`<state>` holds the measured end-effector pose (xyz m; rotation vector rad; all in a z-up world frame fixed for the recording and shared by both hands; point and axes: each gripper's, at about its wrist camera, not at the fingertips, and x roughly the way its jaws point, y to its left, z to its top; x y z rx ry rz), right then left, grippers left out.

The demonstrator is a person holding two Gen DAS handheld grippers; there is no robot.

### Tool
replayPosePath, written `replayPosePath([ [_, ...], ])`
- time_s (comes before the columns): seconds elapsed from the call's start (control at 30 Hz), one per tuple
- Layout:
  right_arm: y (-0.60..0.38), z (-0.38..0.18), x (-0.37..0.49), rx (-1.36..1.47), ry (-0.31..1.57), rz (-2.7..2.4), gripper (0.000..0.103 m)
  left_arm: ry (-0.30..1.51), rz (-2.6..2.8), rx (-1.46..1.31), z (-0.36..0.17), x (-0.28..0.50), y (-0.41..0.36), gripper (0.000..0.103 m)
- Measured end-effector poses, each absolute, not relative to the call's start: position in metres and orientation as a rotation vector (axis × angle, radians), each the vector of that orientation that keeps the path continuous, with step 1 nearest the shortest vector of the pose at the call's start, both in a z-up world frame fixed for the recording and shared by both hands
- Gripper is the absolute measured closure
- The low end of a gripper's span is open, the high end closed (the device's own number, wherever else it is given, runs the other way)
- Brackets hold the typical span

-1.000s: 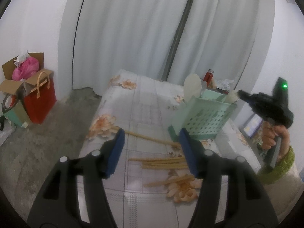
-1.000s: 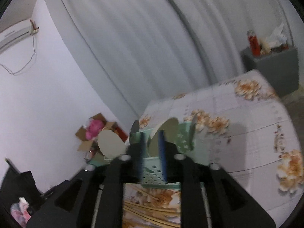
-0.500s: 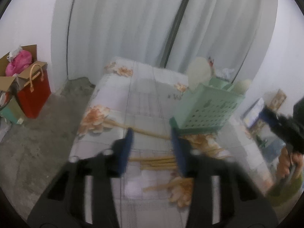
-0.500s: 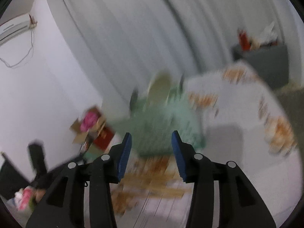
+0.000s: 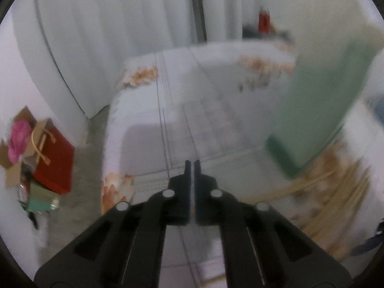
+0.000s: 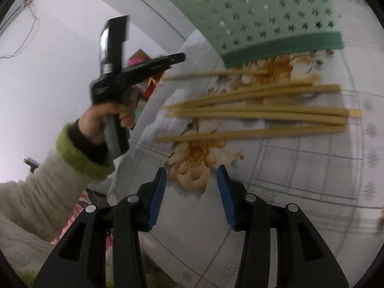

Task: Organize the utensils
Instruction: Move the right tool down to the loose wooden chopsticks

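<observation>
Both tools have dropped toward the table [image 6: 300, 192] since the earlier frames, and the left tool [image 5: 191, 165] has just been closing: its jaws now meet with nothing between them. It hangs over the bare left part of the flowered cloth, its hand [image 6: 108, 117] and green cuff showing at the table's left edge in the right wrist view. Further right, the right tool [image 6: 191, 180] stands released, jaws parted and empty above an orange flower print, having opened a little within the last second. Just beyond it lie the chopsticks [image 6: 259, 110], a loose bundle stretched across the middle of the table, apart from the green holder [image 6: 264, 14] standing behind them toward the far edge. The step in hand looks like the reach for a first chopstick; none is held yet. Next, the right tool needs to come forward and straddle one stick. The sticks overlap, so picking one cleanly may be awkward. A red bag [image 5: 54, 158] sits on the floor, out of the way.
</observation>
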<state>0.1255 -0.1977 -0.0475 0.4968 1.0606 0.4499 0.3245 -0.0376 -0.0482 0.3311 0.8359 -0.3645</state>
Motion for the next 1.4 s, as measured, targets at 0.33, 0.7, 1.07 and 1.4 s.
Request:
replayPosePath([
  [0.33, -0.222, -0.05, 0.129, 0.591, 1.04, 0.363, 0.06, 0.91, -0.384, 0.45, -0.052, 0.286, -0.053, 0.103],
  [0.7, -0.235, -0.045, 0.114, 0.611, 0.977, 0.231, 0.06, 1.06, -0.43, 0.138, -0.051, 0.214, -0.044, 0.103],
  [1.07, -0.27, -0.035, 0.085, 0.572, 0.925, 0.07, 0.069, 1.161, -0.555, -0.262, -0.068, 0.149, -0.065, 0.103],
  [1.4, -0.298, -0.027, 0.067, 0.496, 0.92, -0.002, 0.074, 1.16, -0.671, -0.299, -0.075, 0.12, -0.097, 0.103],
])
